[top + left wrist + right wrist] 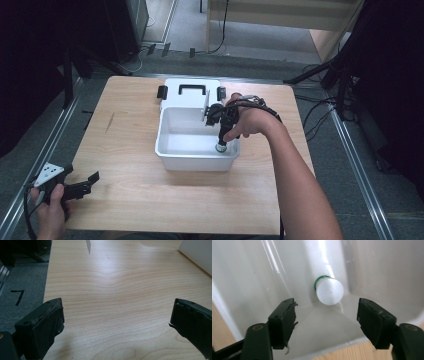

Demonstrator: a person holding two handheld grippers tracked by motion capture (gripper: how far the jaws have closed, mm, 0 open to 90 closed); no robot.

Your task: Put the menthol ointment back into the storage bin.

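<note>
Just beyond the right tool's [327, 320] spread jaws, a white-capped bottle [329, 291] lies inside the white bin [172, 157]; left tool [117, 322] also spread.

This looks like a lab or test room: a wooden desk [150, 200] stands on grey carpet [350, 165] between metal floor rails [357, 165], with black curtains [30, 75], tripod legs [320, 72] and loose cables [312, 112] around it

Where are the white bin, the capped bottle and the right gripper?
white bin [195, 161]: high view, front wall.
capped bottle [329, 291]: right gripper view, white cap.
right gripper [325, 318]: right gripper view, between its open jaws.
</note>
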